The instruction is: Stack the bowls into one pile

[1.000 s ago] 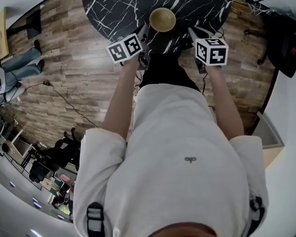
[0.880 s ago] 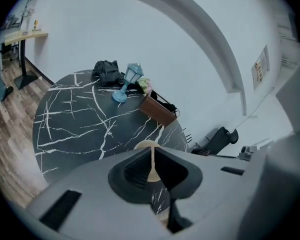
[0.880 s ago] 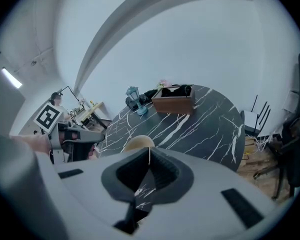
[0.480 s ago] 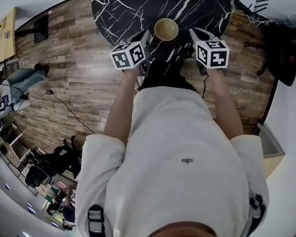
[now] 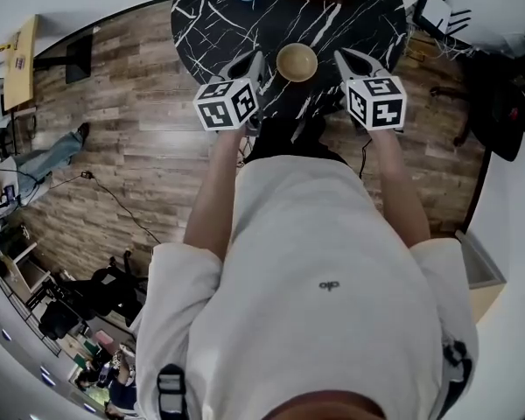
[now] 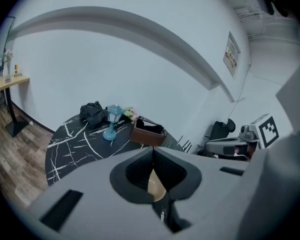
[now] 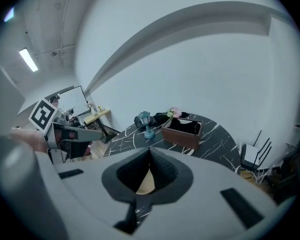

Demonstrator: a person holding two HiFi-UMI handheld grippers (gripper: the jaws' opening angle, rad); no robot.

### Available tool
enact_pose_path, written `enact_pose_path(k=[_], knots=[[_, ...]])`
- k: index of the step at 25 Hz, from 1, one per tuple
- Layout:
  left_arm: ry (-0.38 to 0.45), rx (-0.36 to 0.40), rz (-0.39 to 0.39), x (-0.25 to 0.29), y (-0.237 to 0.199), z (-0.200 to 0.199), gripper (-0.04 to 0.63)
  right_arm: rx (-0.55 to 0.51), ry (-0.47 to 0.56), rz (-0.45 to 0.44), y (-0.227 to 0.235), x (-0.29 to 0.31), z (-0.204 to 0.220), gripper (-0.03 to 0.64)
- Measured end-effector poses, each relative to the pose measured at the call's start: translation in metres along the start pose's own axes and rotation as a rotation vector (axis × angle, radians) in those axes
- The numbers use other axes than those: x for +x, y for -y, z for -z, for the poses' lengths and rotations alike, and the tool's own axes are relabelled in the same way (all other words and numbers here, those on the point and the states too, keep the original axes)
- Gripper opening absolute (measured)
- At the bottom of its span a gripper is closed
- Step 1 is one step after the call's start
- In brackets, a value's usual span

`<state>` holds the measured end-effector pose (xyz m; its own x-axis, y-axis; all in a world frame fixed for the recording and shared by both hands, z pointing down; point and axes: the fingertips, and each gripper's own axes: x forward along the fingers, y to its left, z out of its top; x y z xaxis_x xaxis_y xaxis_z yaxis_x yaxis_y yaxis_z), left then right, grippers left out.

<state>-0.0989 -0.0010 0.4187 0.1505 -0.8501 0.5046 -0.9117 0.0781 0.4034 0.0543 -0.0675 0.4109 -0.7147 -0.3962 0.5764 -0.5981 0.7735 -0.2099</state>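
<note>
head view: a tan bowl sits by the near edge of the black marble worktop, between the left gripper and the right gripper, touching neither. no other bowl lies apart, so the stacking looks done, though i can't tell whether it is one bowl or several nested.

left gripper view: the jaws are pressed together on nothing, with the bowl just beyond.

right gripper view: the jaws are likewise closed and empty, with the bowl ahead.

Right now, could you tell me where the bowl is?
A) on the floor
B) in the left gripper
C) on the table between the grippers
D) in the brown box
C: the bowl sits on the table between the left gripper and the right gripper, held by neither.
</note>
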Motion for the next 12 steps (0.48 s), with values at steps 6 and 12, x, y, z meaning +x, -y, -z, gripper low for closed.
enact_pose_path(k=[6,12], knots=[[0.062,0.137,0.016,-0.010,0.018,-0.023,0.004,-0.055,0.065,-0.010,-0.015,-0.013,-0.024,0.005],[0.085,0.206,0.044,-0.017,0.031,-0.028,0.003,-0.096,0.114,-0.021,-0.031,-0.022,-0.039,0.005]])
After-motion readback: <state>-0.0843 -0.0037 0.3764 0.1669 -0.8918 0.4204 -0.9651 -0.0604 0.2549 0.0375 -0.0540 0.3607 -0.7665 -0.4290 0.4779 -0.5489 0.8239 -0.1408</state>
